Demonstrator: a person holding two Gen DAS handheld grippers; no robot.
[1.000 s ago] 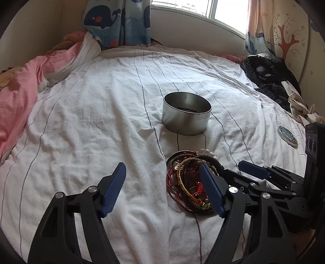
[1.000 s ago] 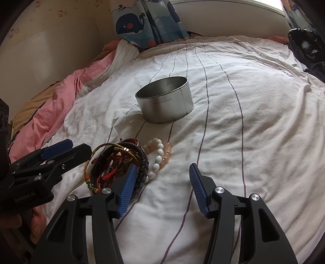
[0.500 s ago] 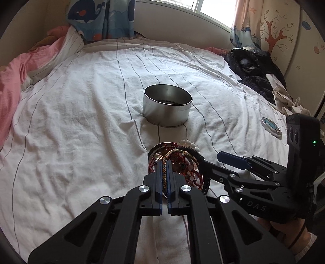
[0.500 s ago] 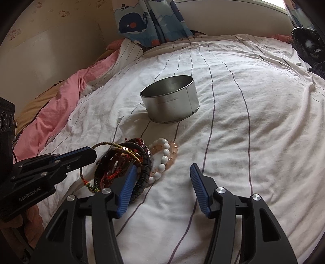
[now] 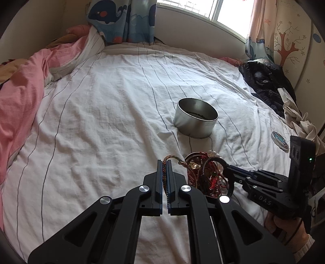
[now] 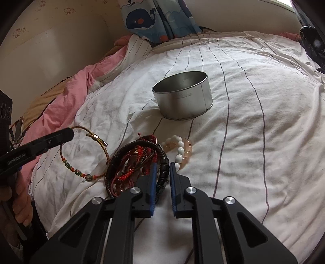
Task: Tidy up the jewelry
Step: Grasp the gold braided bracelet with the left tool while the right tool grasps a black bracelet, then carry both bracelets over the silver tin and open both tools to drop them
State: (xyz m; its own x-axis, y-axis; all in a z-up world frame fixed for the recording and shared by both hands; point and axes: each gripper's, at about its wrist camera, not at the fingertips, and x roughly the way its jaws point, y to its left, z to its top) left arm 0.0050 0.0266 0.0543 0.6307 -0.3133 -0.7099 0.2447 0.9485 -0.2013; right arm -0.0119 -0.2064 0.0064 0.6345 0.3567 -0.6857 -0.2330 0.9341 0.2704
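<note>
Left wrist view: my left gripper [image 5: 164, 162] was clamped on a woven cord bracelet [image 5: 172, 157], the cord running between its pads. The cord led right to the heap of bracelets [image 5: 205, 172] on the sheet [image 5: 101, 121]. My right gripper [image 5: 226, 169] reached into that heap from the right, my hand [image 5: 288, 229] behind it.

Right wrist view: my right gripper [image 6: 162, 165] had just closed, and its blue pads pinched a black bracelet [image 6: 163, 162] at the near edge of the heap [image 6: 138, 160]. The cord bracelet [image 6: 81, 154] was stretched out to the left, one end in the left gripper [image 6: 71, 132], and it lay mostly apart from the heap. White and peach bead bracelets [image 6: 180, 148] lay touching the heap on its right.

Beyond the heap stood the tin [image 6: 182, 95], upright and open, near but not touching the beads. In the left view something dark lay in its bottom. A pink quilt [image 5: 20, 91] lay along the left edge, and a whale curtain [image 6: 158, 18] hung farthest back.
</note>
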